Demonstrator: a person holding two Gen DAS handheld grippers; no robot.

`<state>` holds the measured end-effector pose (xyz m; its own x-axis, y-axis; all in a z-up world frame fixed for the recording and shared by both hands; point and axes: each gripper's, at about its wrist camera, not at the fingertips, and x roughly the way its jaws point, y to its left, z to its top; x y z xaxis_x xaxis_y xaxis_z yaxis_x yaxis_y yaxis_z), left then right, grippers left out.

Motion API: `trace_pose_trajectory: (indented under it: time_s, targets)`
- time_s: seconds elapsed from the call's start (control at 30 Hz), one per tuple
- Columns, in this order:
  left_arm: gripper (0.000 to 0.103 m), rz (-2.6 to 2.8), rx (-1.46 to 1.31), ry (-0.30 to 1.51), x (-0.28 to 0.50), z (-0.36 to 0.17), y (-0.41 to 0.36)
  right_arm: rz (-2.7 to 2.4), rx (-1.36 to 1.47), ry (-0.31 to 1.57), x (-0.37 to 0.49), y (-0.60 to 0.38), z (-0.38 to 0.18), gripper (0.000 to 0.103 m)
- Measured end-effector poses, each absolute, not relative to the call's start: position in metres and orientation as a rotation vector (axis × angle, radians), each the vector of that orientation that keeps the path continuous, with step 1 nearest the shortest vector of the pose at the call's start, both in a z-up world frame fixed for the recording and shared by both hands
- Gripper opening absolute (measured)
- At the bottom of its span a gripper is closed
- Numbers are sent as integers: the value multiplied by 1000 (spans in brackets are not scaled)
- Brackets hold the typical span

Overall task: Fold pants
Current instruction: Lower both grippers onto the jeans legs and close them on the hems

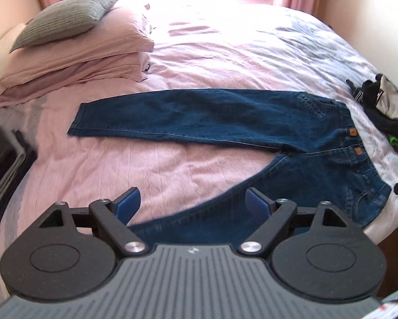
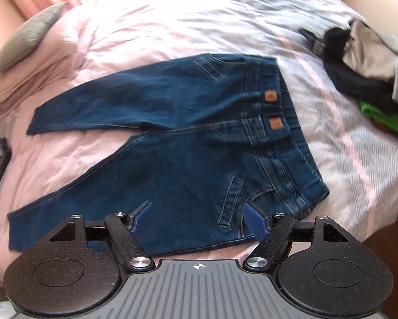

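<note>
Dark blue jeans [image 1: 212, 114] lie flat on a pink bedspread, legs spread apart in a V, waistband to the right with two tan patches. My left gripper [image 1: 191, 199] hovers open over the near leg, blue pads wide apart, nothing between them. In the right wrist view the jeans [image 2: 188, 138] fill the middle, and my right gripper [image 2: 196, 211] stands open above the near leg's hip area by a belt loop. Neither gripper holds any cloth.
Stacked pink pillows [image 1: 92, 53] with a grey cushion [image 1: 66, 18] sit at the far left. A heap of dark, grey and green clothes [image 2: 371, 71] lies at the right edge of the bed [image 1: 119, 164]. A dark object [image 1: 2, 154] rests at the left.
</note>
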<state>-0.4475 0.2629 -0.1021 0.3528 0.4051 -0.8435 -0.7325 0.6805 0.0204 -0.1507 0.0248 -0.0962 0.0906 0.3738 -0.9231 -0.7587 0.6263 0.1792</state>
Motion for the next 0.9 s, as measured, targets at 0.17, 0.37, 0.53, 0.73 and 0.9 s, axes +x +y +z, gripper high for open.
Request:
trace_pose_trajectory:
  time_s: [0.17, 0.37, 0.53, 0.73, 0.9]
  targets:
    - [83, 706, -390, 959, -433, -123, 300, 839, -346, 1225, -143, 25, -111, 72]
    - [83, 622, -346, 950, -402, -146, 339, 939, -426, 1086, -117, 59, -116, 72]
    - [83, 563, -274, 939, -358, -165, 378, 1035, -449, 1016, -70, 110, -131, 72]
    - [81, 536, -200, 942, -303, -201, 435, 1160, -502, 962, -13, 183, -158, 72]
    - [74, 511, -186, 957, -263, -235, 493, 1268, -590, 911, 28, 244, -187, 71]
